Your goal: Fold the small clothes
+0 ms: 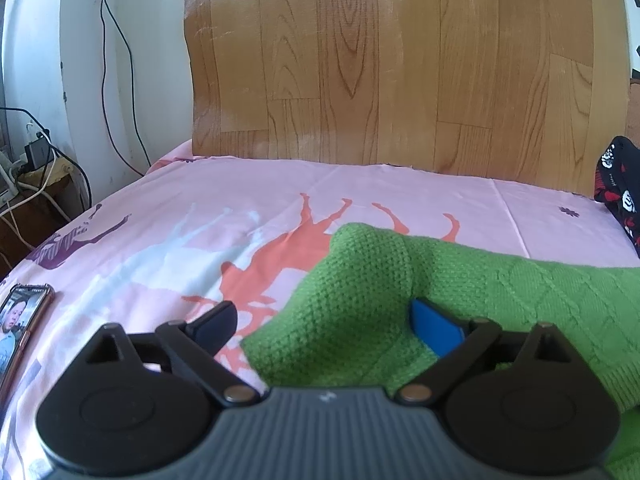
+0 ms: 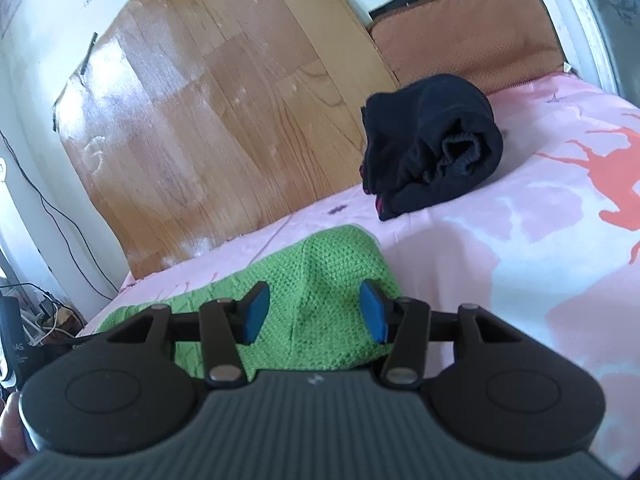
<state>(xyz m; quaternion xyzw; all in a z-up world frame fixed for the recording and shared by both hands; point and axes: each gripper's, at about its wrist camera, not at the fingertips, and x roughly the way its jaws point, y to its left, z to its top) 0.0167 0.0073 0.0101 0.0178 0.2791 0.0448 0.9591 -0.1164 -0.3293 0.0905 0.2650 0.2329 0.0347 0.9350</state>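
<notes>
A green knitted garment point(image 1: 460, 296) lies on the pink bed sheet point(image 1: 200, 208). My left gripper point(image 1: 324, 316) is open over its left corner, which bulges up between the fingers; the right blue pad point(image 1: 436, 326) touches the knit. In the right wrist view the same green garment point(image 2: 320, 280) has a corner raised between the fingers of my right gripper point(image 2: 316, 312), which is open with both blue pads beside the knit. A folded dark garment point(image 2: 432, 144) sits further back on the sheet point(image 2: 520, 260).
A wood-pattern board point(image 1: 400, 60) stands behind the bed. A phone point(image 1: 20, 320) lies on the sheet at the left edge. Cables and a charger point(image 1: 36, 156) hang by the wall at left. A brown cushion point(image 2: 460, 28) leans at the back right.
</notes>
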